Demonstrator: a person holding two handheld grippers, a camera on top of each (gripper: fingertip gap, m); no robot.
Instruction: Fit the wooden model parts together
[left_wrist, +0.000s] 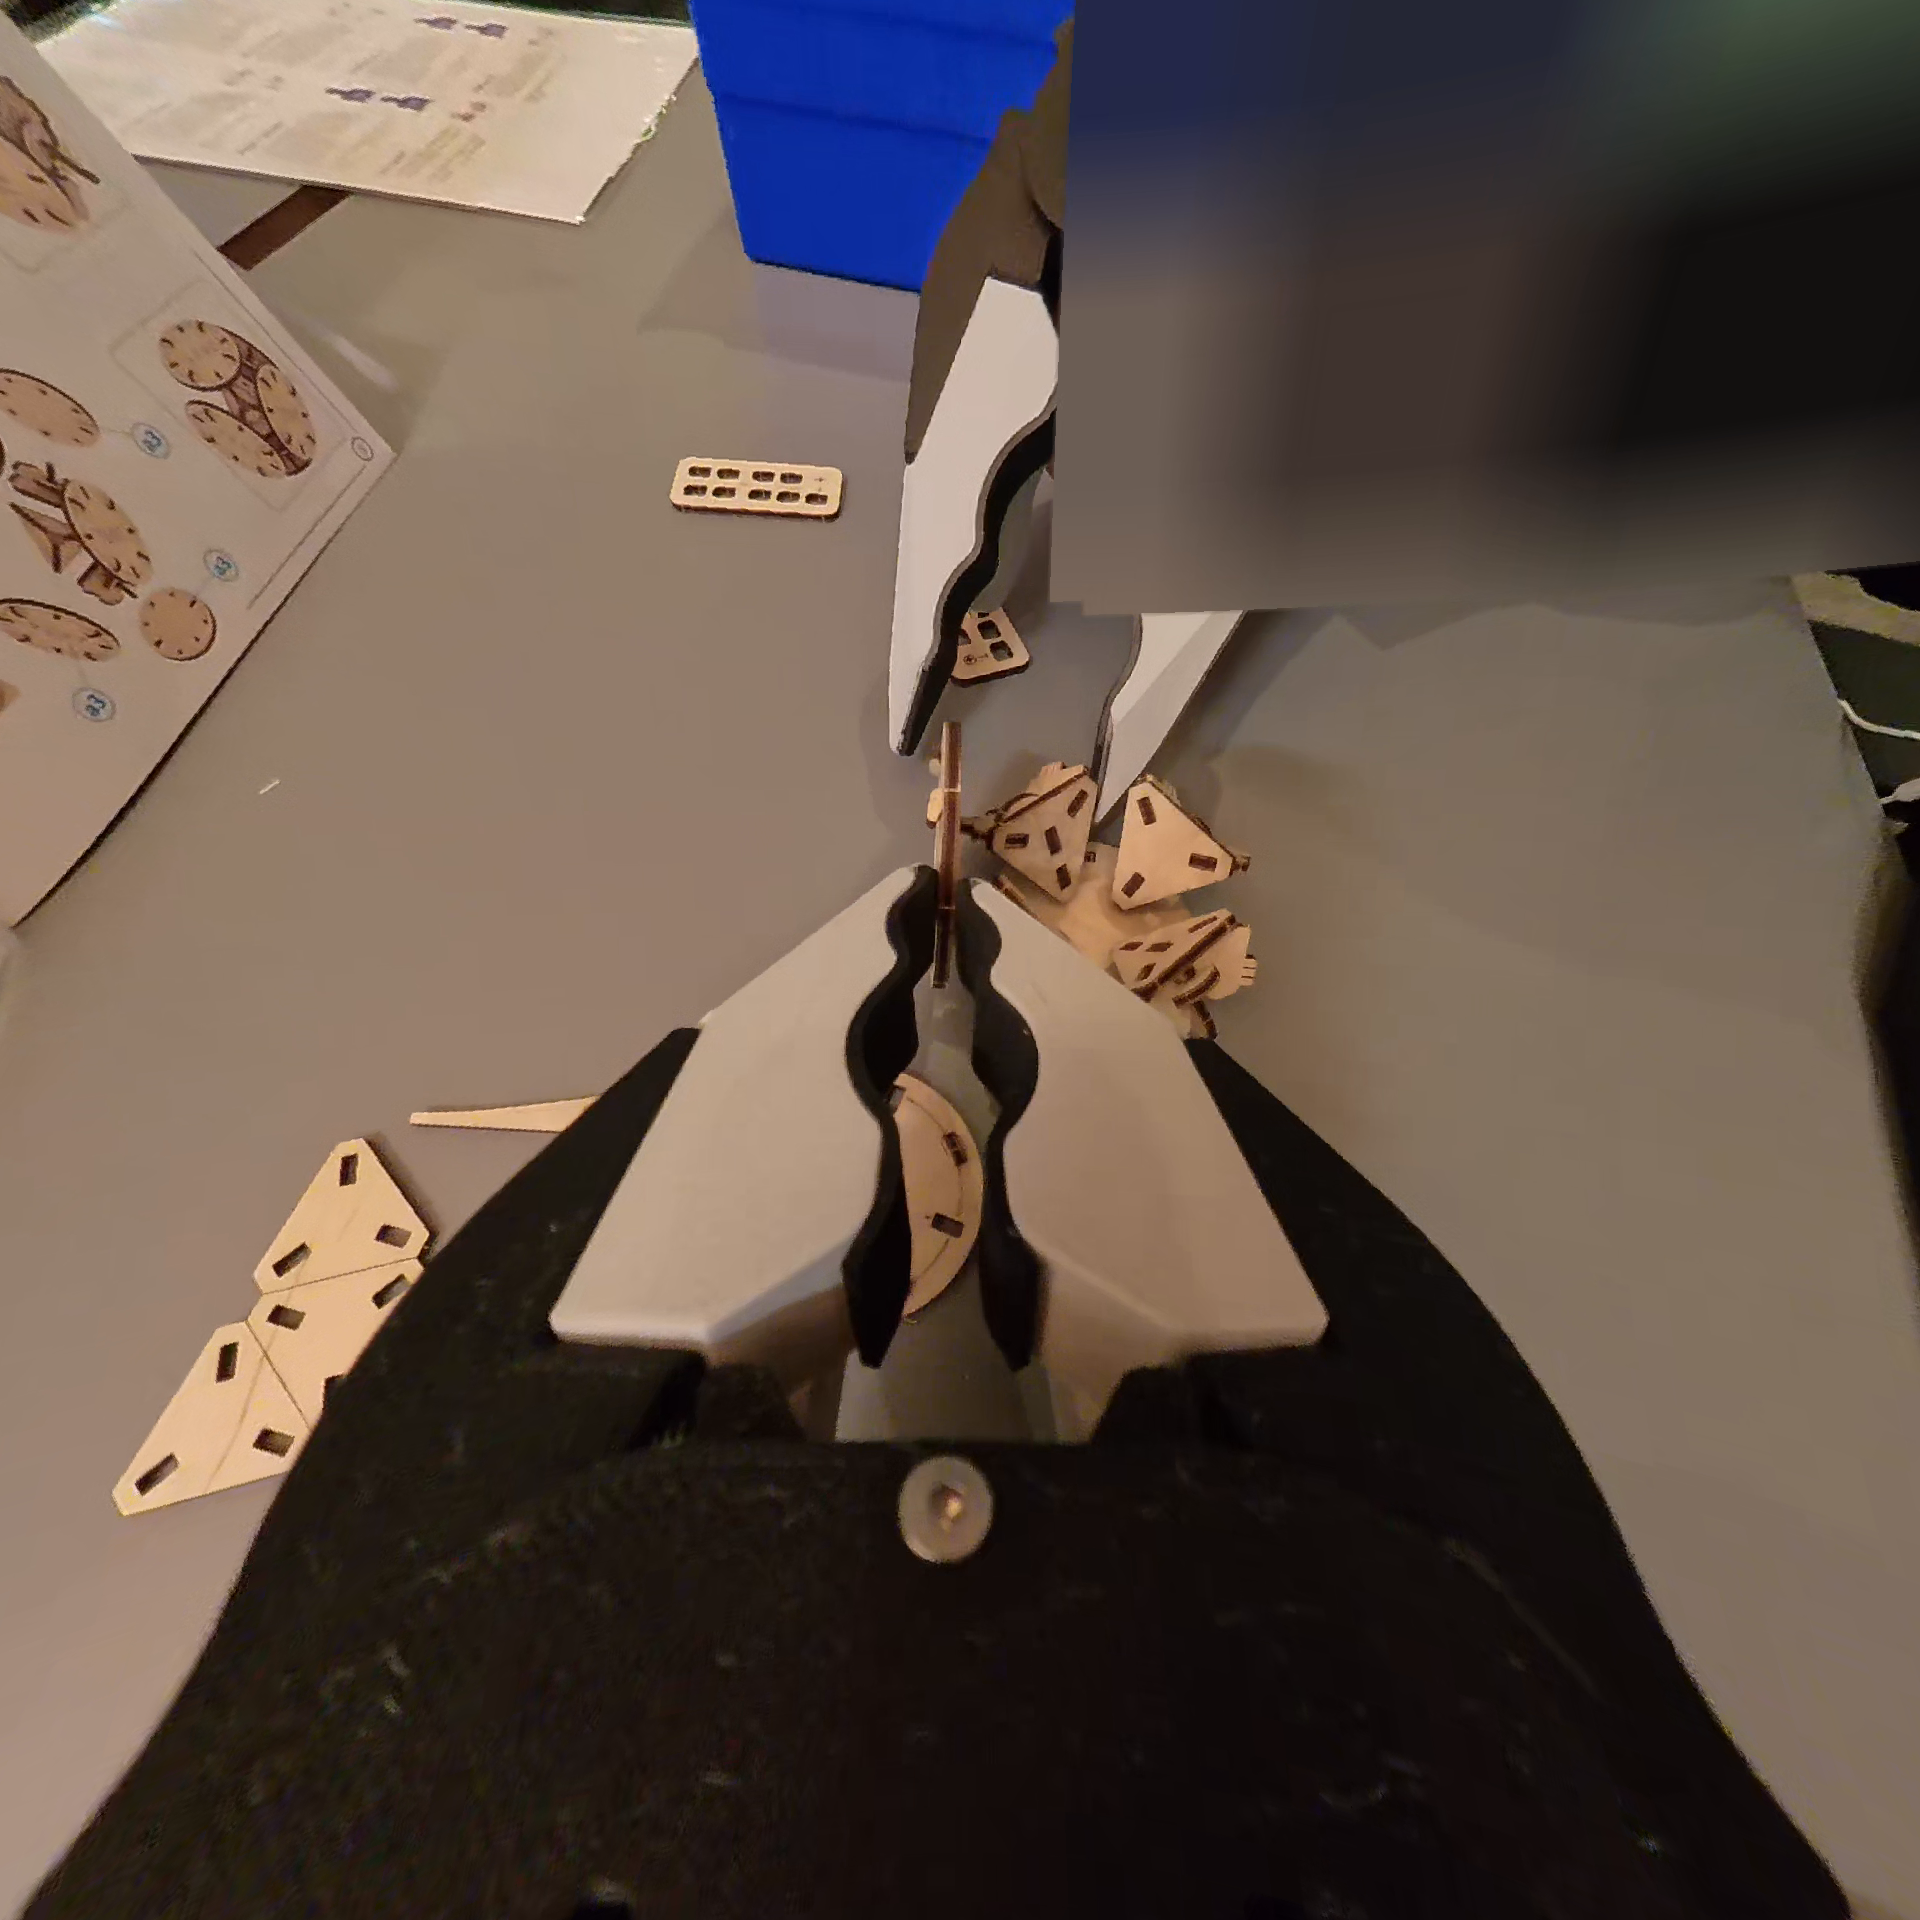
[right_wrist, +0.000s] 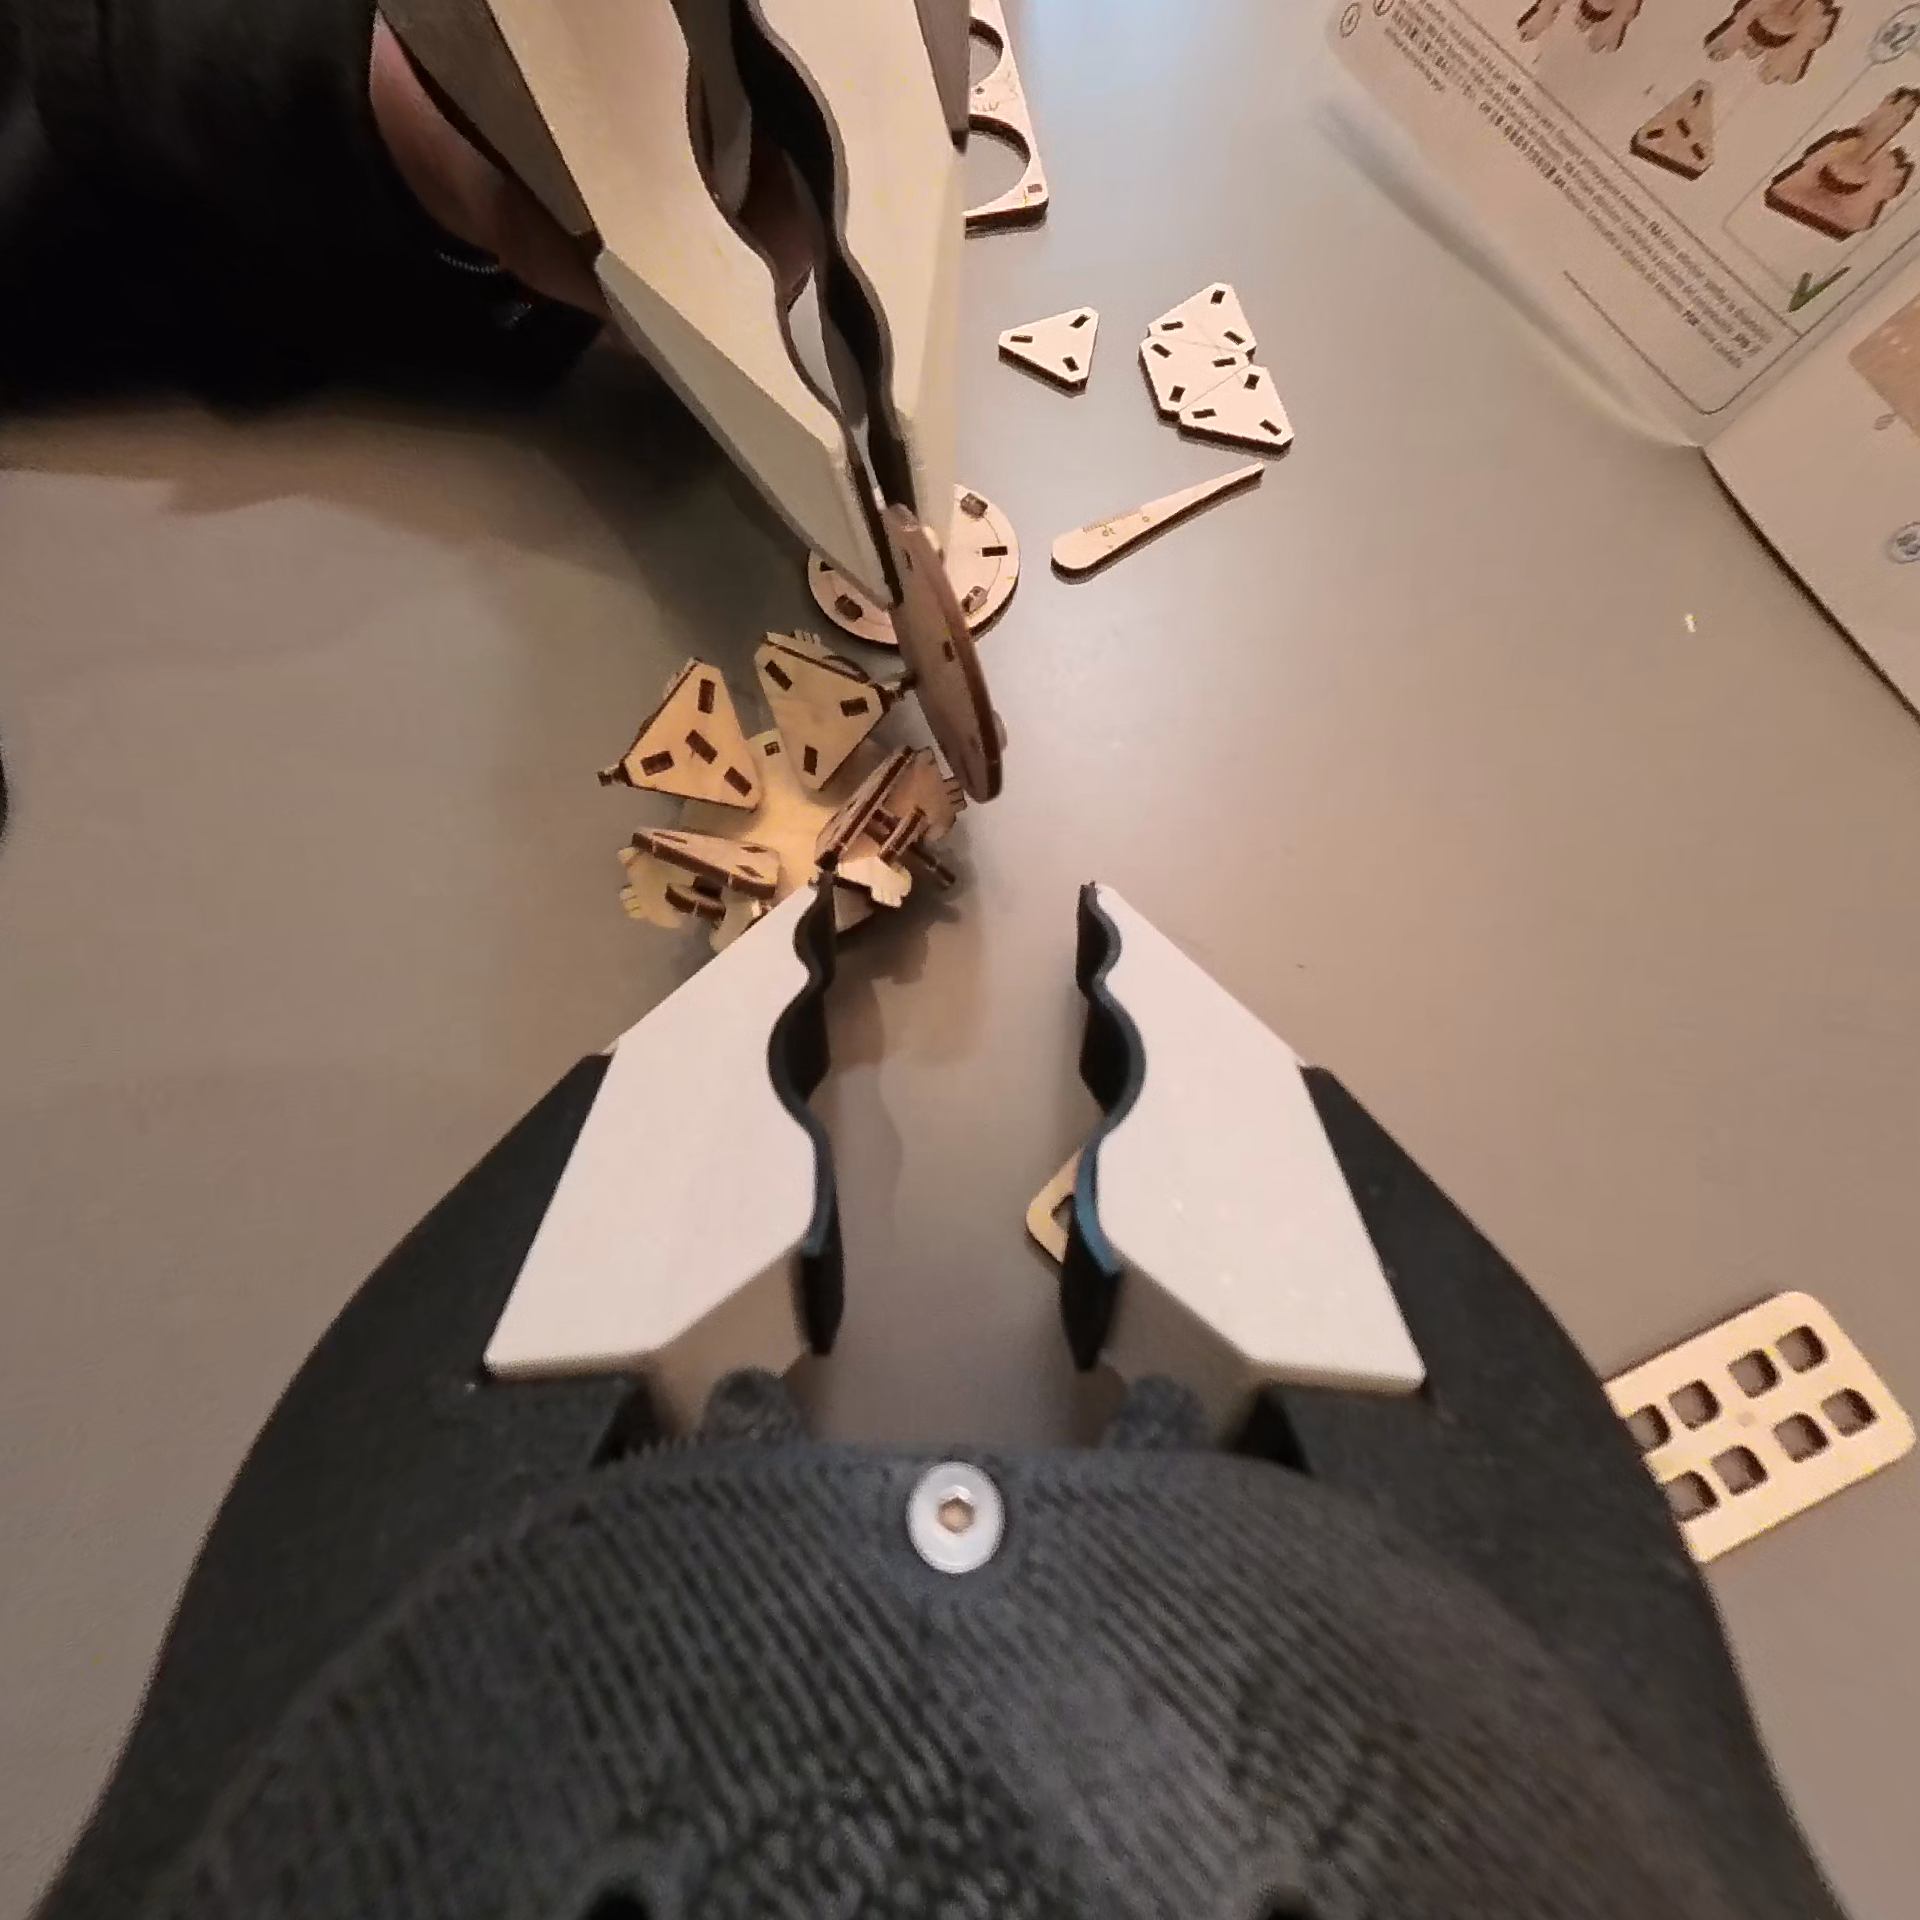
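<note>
Pinching wooden disc (left_wrist: 947, 831) edge-on: left gripper (left_wrist: 943, 894); right gripper (right_wrist: 954, 904) spread, bare, beside wooden assembly (right_wrist: 769, 810).

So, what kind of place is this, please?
Probably a hobby or work table: a grey tabletop with laser-cut wooden kit pieces, illustrated assembly instructions and a blue bin.

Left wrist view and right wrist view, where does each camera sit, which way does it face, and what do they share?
Left wrist view: sits on the left gripper, looks along its fingers, shut on a wooden disc held edge-on; beyond, the right gripper and a blue box.
Right wrist view: sits on the right gripper, open over the grey table, facing the left gripper; a dark sleeve shows.
Shared: disc, wooden triangular assembly, slotted wooden plate.
</note>
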